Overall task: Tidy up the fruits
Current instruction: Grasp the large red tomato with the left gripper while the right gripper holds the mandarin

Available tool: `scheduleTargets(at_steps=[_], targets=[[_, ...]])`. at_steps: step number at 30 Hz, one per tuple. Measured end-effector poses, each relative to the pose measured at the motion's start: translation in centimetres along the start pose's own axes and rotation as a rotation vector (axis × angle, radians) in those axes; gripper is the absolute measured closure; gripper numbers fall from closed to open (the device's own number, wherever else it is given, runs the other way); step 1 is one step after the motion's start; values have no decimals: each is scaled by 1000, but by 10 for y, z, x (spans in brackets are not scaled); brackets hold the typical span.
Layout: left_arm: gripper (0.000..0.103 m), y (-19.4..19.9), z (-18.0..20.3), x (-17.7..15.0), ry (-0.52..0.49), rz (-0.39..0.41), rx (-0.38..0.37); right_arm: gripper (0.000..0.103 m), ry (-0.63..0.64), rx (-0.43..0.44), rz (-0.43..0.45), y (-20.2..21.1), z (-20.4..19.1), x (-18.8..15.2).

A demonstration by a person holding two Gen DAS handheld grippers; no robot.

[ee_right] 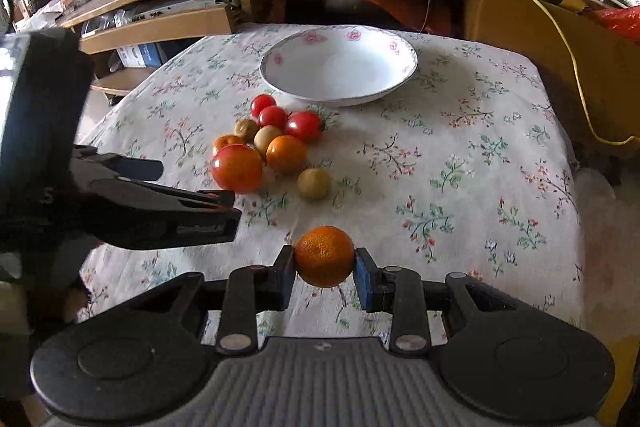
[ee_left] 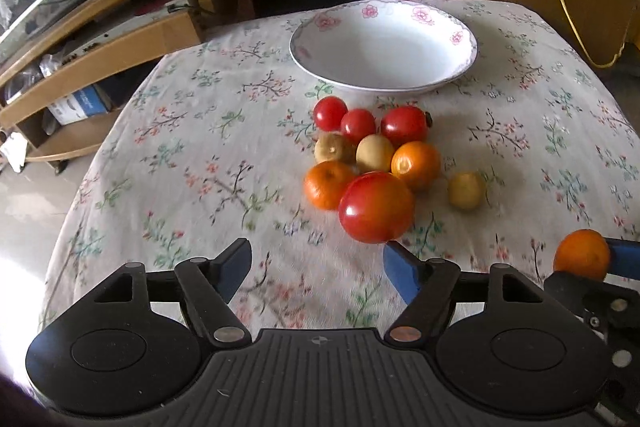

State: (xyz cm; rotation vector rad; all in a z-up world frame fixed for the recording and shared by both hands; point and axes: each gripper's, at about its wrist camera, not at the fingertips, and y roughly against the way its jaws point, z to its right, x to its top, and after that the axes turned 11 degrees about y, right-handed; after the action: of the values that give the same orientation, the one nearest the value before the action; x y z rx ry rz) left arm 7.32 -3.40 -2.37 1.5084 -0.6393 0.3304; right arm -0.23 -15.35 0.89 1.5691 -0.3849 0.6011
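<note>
left wrist view: left gripper spread wide, holding nothing, near edge of the floral tablecloth. large glossy red tomato just beyond its fingertips, heading a cluster of small fruits; empty white floral-rimmed ceramic bowl at far side.

right wrist view: right gripper clenched on a round dimpled orange mandarin, pads across its widest part. judged light, soft-skinned, bruisable; moderate squeeze at the equator suits. bowl well apart, far.
</note>
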Motion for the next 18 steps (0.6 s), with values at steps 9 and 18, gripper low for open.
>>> scheduleTargets(at_steps=[9,18], targets=[[20,-4,1,13,28,3,-90,70,-42,26,-7,-5,17,8],[22,-28,17,23,-7,-17,-95,70,-65,47,-24,-11,21,9]])
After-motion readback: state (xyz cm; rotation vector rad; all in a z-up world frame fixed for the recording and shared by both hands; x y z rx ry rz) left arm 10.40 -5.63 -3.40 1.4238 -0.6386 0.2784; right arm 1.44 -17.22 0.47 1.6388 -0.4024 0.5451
